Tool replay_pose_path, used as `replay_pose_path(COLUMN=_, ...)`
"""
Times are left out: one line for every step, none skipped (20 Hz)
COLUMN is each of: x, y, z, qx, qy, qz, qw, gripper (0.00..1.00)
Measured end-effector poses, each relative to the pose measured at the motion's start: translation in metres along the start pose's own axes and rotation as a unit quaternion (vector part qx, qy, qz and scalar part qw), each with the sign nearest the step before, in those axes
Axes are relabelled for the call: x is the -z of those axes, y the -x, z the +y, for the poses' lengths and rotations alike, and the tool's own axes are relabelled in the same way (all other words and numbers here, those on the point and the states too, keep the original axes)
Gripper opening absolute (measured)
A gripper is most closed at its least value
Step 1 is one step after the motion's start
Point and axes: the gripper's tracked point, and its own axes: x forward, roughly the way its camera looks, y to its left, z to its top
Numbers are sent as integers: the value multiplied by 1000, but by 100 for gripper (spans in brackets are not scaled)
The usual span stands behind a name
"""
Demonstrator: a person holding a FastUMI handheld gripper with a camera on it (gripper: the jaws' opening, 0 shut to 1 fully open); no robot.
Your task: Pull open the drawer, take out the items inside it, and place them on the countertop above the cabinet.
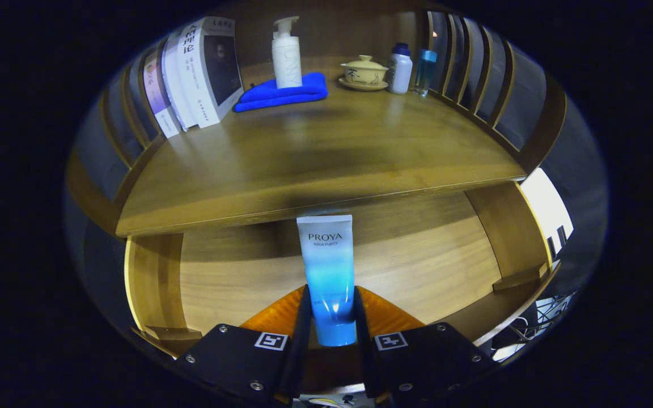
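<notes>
Up close, the gripper is closed on a blue and white tube, one finger pressing each side near its cap end, holding it upright above the open wooden drawer. Beyond the fingers lies the countertop, and at its back stand some books, a white pump bottle on a folded blue cloth, a lidded cup and two small bottles.
</notes>
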Motion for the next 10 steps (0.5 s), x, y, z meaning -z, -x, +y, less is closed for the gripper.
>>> replay_pose_path(x=1, y=6, z=-1, qx=1, qy=0, qz=-1, qw=1000, gripper=41)
replay_pose_path(x=1, y=11, z=-2, qx=2, qy=-2, qz=-3, qw=1000, gripper=41)
replay_pose_path(x=0, y=17, z=-1, qx=0, qy=-5, qz=-6, qw=1000, gripper=41)
replay_pose_path(x=-2, y=22, z=-1, qx=-3, qy=-9, qz=-10, qw=1000, gripper=41)
replay_pose_path(x=-2, y=26, z=-2, qx=-3, qy=-11, qz=-11, qw=1000, gripper=41)
replay_pose_path(x=-1, y=30, z=-3, qx=0, qy=-9, qz=-7, qw=1000, gripper=41)
replay_pose_path(x=0, y=34, z=-4, qx=1, qy=-7, qz=-7, qw=1000, gripper=41)
replay_pose_path(x=-1, y=39, z=-3, qx=-1, qy=-8, qz=-8, qw=1000, gripper=41)
replay_pose_path(x=-2, y=43, z=-2, qx=-3, qy=-11, qz=-11, qw=1000, gripper=41)
replay_pose_path(x=-5, y=47, z=-3, qx=-4, qy=-12, qz=-16, qw=1000, gripper=41)
